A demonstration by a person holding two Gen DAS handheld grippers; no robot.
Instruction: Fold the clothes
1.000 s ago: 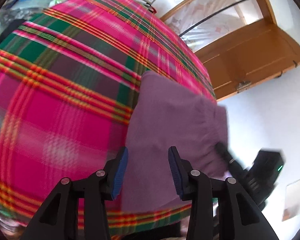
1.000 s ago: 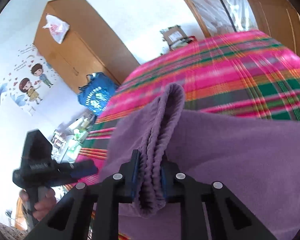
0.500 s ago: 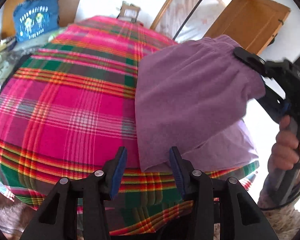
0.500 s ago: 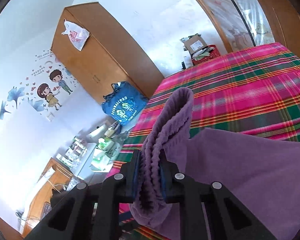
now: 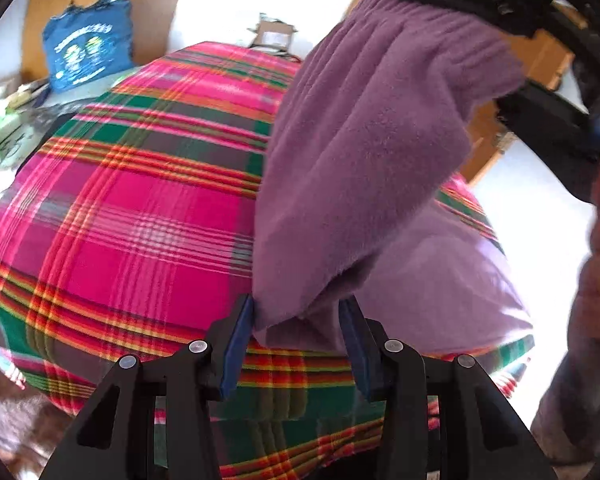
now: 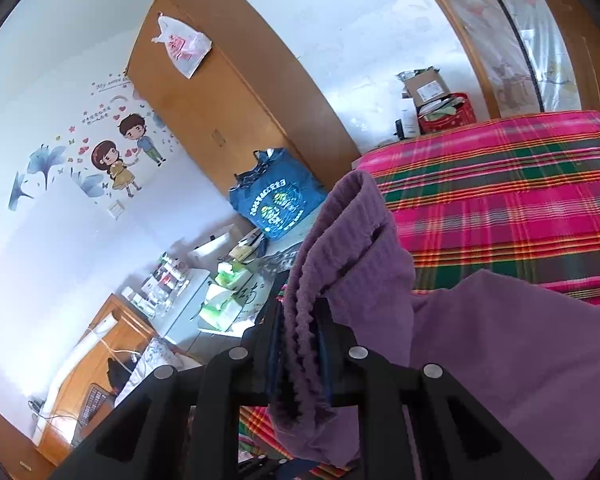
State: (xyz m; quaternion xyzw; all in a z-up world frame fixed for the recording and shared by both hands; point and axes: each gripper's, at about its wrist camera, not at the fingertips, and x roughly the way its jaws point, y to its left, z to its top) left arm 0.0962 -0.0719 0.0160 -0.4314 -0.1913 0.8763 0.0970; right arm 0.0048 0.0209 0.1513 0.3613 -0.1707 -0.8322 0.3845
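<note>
Two right fingers [image 6: 277, 350] pinch the purple garment's [image 5: 364, 168] waistband; its hem hangs between spread left fingers [image 5: 236, 332].

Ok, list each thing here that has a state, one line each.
Purple garment: lifted by its gathered waistband, lower part resting on the bed.
Right gripper: shut on the garment's waistband.
Left gripper: open, the garment's hanging corner between its pads.
Plaid bedspread: spread flat over the bed.
Wardrobe: doors closed, plastic bag on top.
</note>
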